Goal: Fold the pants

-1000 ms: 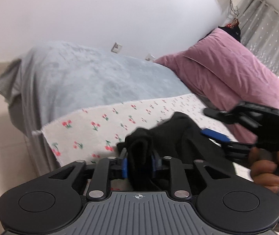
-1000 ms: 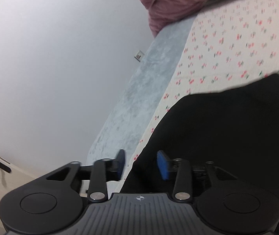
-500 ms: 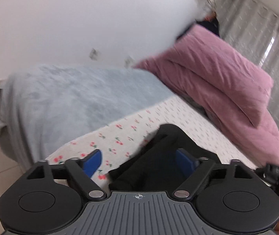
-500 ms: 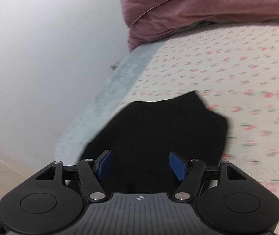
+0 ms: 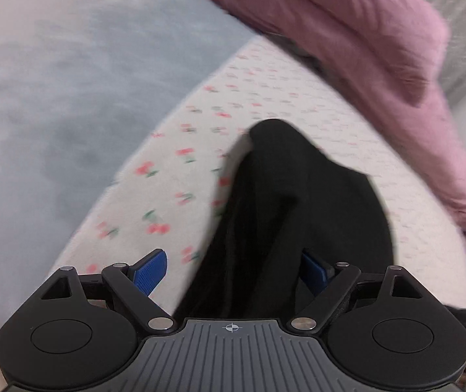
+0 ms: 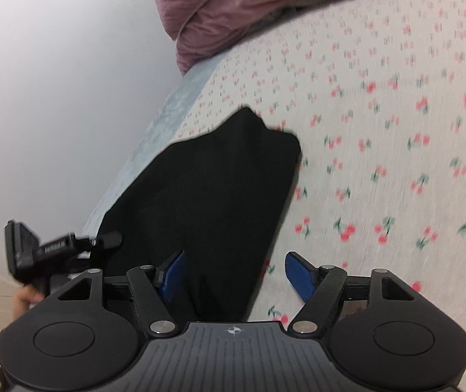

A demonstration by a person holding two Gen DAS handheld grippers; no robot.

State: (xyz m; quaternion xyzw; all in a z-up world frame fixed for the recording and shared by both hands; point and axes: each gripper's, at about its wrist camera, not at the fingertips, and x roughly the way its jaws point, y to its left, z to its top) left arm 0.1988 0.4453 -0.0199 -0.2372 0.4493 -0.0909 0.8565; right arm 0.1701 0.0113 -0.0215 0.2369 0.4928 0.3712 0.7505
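On the bed (image 6: 379, 104) the pants (image 6: 206, 189) lie folded compact; left claw (image 5: 236, 269) and right claw (image 6: 233, 276) gape wide; little seems left.

- The pants (image 5: 298, 202) are plain black, bunched into a folded heap with 1 rounded hump at the far end.
- The pants lie on the bed's cherry-print sheet (image 6: 379, 130), near its edge, creased lengthwise and unevenly stacked.

a home bedroom. a bed carries a cherry-print sheet (image 6: 379, 104), a grey blanket (image 5: 69, 104) and a pink quilt (image 5: 347, 32).
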